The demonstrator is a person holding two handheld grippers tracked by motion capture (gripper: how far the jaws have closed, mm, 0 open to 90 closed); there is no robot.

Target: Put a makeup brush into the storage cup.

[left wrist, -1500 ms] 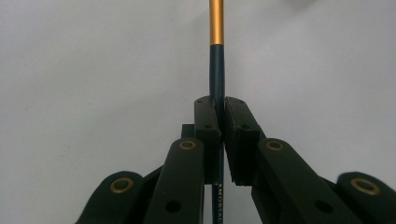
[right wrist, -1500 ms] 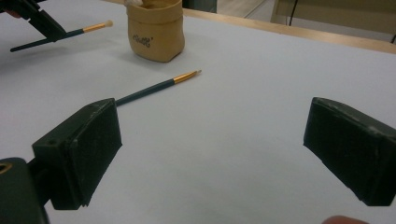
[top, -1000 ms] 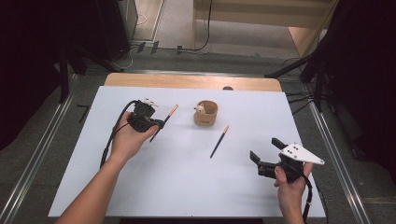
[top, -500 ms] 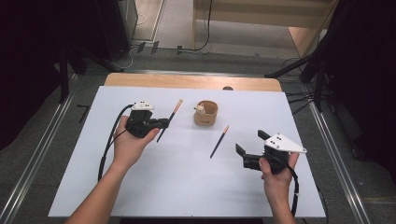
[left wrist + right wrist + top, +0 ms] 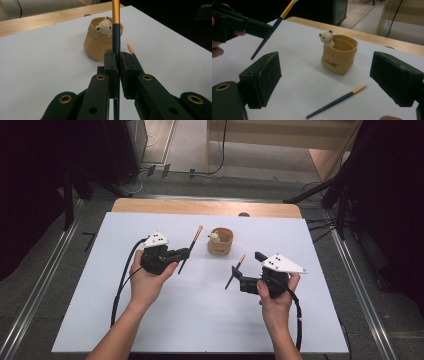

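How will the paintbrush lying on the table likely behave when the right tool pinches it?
The lying brush looks thin and straight, so probably stiff and light. Its round handle may roll on the smooth white table. Lying flat, it offers little height for the open right tool, so it might slip.

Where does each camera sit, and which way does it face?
High view: above the person's side, looking forward and down on the table; both forearms, left gripper, right gripper.
Left gripper view: along shut jaws clamping a brush, toward the bear pot.
Right gripper view: between open jaws, toward the pot and the lying brush.
All share the pot.
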